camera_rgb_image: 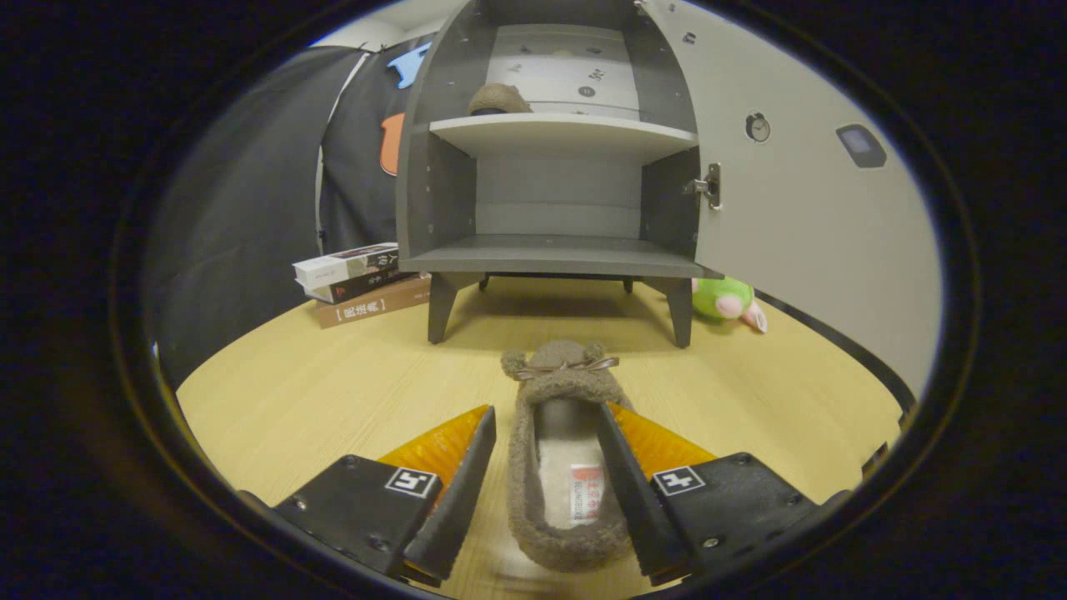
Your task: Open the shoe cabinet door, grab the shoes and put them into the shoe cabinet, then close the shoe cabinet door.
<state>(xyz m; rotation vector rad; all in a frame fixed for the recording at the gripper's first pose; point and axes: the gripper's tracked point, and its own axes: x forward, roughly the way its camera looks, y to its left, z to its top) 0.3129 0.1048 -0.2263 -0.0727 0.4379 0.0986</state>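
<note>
1. We bring the gripper (pixel 546 467) down around a fuzzy brown slipper (pixel 560 467) lying on the wooden table (pixel 317 392), its toe and bow pointing toward the shoe cabinet (pixel 550 192).
2. The fingers stand apart, one along each side of the slipper; the right one looks to be against the slipper's wall, the left one clear of it, so nothing is clamped yet.
3. The cabinet door (pixel 800 208) hangs wide open at the right, and what appears to be a second slipper (pixel 498 99) already sits on the upper shelf (pixel 558 129).
4. In our judgement a good grasp means closing evenly across the slipper's middle, so that the soft walls fold inward without the heel tipping.
5. We should then lift straight up before heading for the shelf, keeping clear of the books (pixel 358 283) and the green plush toy (pixel 727 300) beside the cabinet's legs.
</note>
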